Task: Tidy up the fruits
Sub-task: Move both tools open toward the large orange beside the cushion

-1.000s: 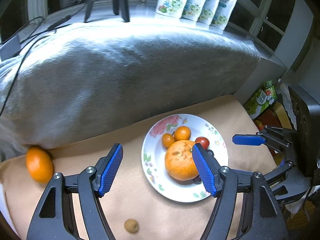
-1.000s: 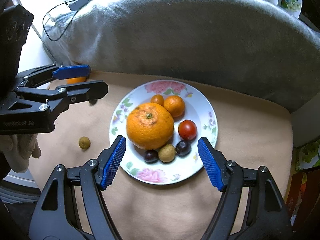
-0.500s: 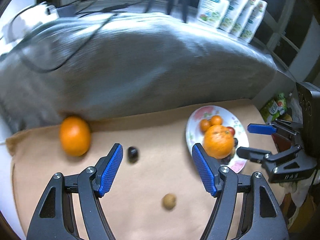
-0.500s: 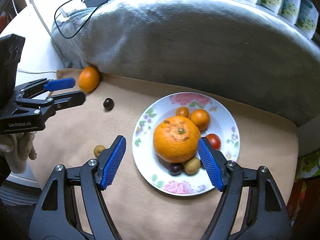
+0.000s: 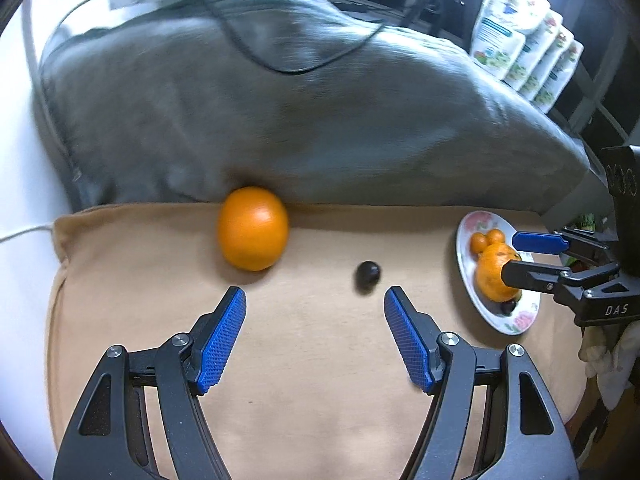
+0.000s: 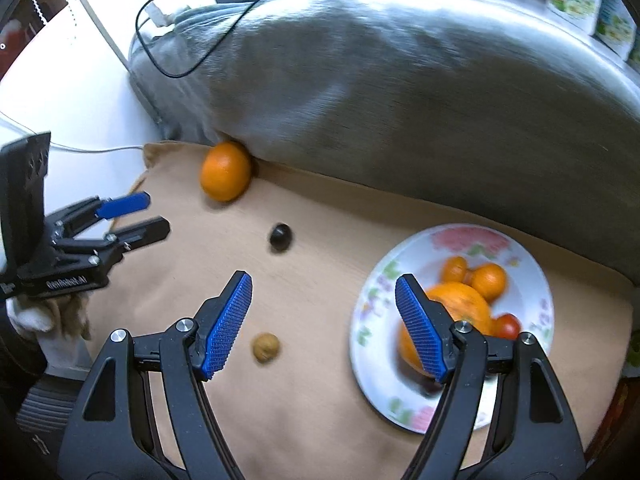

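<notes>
Landmark: flowered plate [image 6: 536,272] sat on the tan cloth [image 5: 320,380], everything placed off it.
Left gripper [image 5: 315,338]: jaws spread wide, nothing held, parked well left of the plate.
Right gripper [image 6: 323,326]: also wide open and empty, hung over the plate's left rim.
On the plate: big orange [image 6: 464,308], two small oranges, a tomato.
Loose orange [image 5: 253,229]: far left of the plate, tucked against the grey cushion [image 5: 320,120].
Dark plum [image 5: 368,273]: found between that orange and the plate.
Small brown fruit [image 6: 265,347]: just left of the plate.

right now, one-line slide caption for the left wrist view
Open left gripper faces a loose orange and a dark grape on the tan cloth; flowered plate at right.
</notes>
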The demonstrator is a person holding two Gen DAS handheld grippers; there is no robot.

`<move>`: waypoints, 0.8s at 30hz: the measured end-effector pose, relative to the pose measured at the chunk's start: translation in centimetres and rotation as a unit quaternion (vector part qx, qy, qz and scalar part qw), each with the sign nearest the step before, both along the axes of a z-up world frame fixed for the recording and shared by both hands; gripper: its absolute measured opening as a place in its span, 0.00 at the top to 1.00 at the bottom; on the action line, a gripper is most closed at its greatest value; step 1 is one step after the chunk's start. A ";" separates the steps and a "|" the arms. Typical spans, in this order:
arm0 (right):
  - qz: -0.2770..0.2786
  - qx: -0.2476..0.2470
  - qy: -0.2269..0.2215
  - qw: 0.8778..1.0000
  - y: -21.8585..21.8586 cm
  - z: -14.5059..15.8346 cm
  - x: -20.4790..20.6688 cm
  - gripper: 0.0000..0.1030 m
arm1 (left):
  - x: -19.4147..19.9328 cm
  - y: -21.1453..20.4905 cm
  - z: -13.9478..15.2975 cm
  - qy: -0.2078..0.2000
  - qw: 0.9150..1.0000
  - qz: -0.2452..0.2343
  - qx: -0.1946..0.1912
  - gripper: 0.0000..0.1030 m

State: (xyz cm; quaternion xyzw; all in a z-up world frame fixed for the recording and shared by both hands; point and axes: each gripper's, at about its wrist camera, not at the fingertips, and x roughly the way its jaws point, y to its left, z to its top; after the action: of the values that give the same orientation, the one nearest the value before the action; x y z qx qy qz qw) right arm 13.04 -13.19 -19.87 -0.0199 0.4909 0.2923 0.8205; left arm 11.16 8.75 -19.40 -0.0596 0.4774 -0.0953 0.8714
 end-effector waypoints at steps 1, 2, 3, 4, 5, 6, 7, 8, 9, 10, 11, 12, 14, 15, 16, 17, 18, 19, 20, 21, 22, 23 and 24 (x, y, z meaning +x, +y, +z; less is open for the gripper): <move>-0.001 0.005 0.000 1.000 0.6 -0.1 0.2 0.25 | 0.0 0.3 -0.2 0.001 1.000 0.002 -0.002 0.30; -0.003 0.012 0.002 1.000 1.4 -0.1 0.4 0.25 | 0.1 0.7 -0.4 0.002 1.000 0.004 -0.003 0.30; -0.005 0.019 0.005 1.000 1.8 -0.2 0.5 0.25 | 0.2 1.4 -0.6 0.001 1.000 0.006 -0.006 0.30; -0.007 0.030 0.010 0.999 2.5 -0.3 0.8 0.25 | 0.2 1.9 -0.7 0.000 1.000 0.007 -0.008 0.30; -0.009 0.039 0.015 0.999 3.1 -0.4 1.0 0.25 | 0.2 2.3 -0.8 -0.002 1.000 0.008 -0.009 0.30; -0.011 0.048 0.018 0.999 3.8 -0.5 1.2 0.25 | 0.3 2.9 -0.9 -0.004 1.000 0.008 -0.008 0.30; -0.015 0.058 0.021 0.998 4.6 -0.6 1.4 0.25 | 0.4 3.1 -1.0 -0.005 1.000 0.007 -0.008 0.30; -0.018 0.064 0.023 0.998 5.1 -0.7 1.5 0.25 | 0.4 3.5 -1.0 -0.007 1.000 0.007 -0.009 0.30; -0.020 0.070 0.026 0.997 5.6 -0.8 1.8 0.25 | 0.6 4.0 -1.2 -0.010 1.000 0.007 -0.012 0.30; -0.022 0.077 0.029 0.996 6.3 -1.0 2.0 0.25 | 0.7 4.3 -1.3 -0.012 1.000 0.006 -0.014 0.30; -0.025 0.083 0.032 0.996 6.8 -1.1 2.3 0.25 | 0.7 4.6 -1.4 -0.014 1.000 0.006 -0.016 0.30; -0.027 0.088 0.034 0.995 7.3 -1.3 2.5 0.25 | 0.8 4.9 -1.6 -0.016 1.000 0.006 -0.018 0.30; -0.034 0.096 0.037 0.994 8.1 -1.6 3.0 0.25 | 1.0 5.4 -1.9 -0.018 1.000 0.004 -0.023 0.30; -0.039 0.099 0.039 0.994 8.6 -1.9 3.4 0.25 | 1.1 5.6 -2.2 -0.018 1.000 0.003 -0.025 0.30; -0.042 0.102 0.041 0.993 8.7 -2.0 3.7 0.25 | 1.2 5.8 -2.4 -0.018 0.999 0.002 -0.027 0.30; -0.047 0.105 0.043 0.992 8.9 -2.2 3.9 0.25 | 1.4 6.0 -2.7 -0.018 0.999 0.000 -0.030 0.30; -0.051 0.107 0.045 0.992 9.2 -2.4 4.1 0.25 | 1.5 6.0 -3.0 -0.018 0.999 -0.001 -0.033 0.30; -0.056 0.109 0.046 0.991 9.4 -2.6 4.4 0.25 | 1.7 6.0 -3.2 -0.018 0.999 -0.001 -0.034 0.30; -0.061 0.112 0.046 0.991 9.7 -2.8 4.6 0.25 | 1.8 6.1 -3.4 -0.018 0.999 -0.001 -0.036 0.30; -0.063 0.114 0.047 0.990 10.0 -2.9 4.8 0.25 | 1.9 6.2 -3.6 -0.019 0.999 -0.001 -0.040 0.30; -0.065 0.116 0.050 0.990 10.4 -3.2 5.0 0.25 | 2.0 6.2 -3.8 -0.020 0.999 -0.001 -0.044 0.30; -0.067 0.116 0.053 0.990 10.7 -3.4 5.2 0.25 | 2.1 6.3 -3.9 -0.020 0.999 -0.001 -0.046 0.30; -0.068 0.116 0.054 0.989 10.9 -3.7 5.3 0.25 | 2.3 6.3 -4.2 -0.021 0.999 -0.001 -0.049 0.30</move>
State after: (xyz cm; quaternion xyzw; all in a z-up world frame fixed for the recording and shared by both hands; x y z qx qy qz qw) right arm 18.35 -2.24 -23.53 0.1244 0.4976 0.2912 0.8075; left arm 13.42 15.09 -23.57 -0.0997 0.4535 -0.1204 0.8774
